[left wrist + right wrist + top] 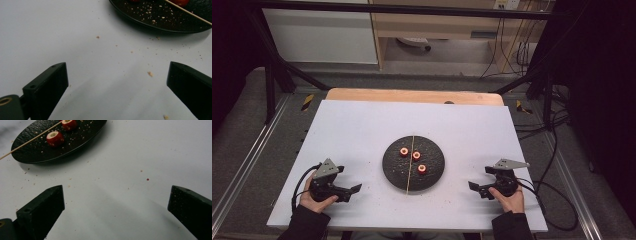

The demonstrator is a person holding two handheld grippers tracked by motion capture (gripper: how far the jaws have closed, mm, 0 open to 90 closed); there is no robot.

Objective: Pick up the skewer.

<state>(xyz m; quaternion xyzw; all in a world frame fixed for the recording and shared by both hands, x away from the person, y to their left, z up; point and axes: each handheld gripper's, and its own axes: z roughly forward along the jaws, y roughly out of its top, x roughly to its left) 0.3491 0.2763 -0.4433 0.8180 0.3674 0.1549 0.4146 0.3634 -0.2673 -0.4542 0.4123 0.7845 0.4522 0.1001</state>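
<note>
Black and rough-textured, a round plate (393, 170) sits at the centre of the white table (362, 125) in the high view. We count three small red pieces with pale centres (416, 155) on it, clustered in its upper half and apart from one another, and a thin wooden skewer (410, 170) lying across the plate from top to bottom, its ends past the rim. Crumbs speckle the plate and the table around it.

At lower left of the high view we see the left gripper (354, 189) resting on the table, held by a hand (316, 201); its jaws stand wide apart with nothing between them. At lower right, the right gripper (473, 187) sits likewise in the other hand (511, 198), jaws spread and empty. Both point inward toward the plate, well apart from it.
</note>
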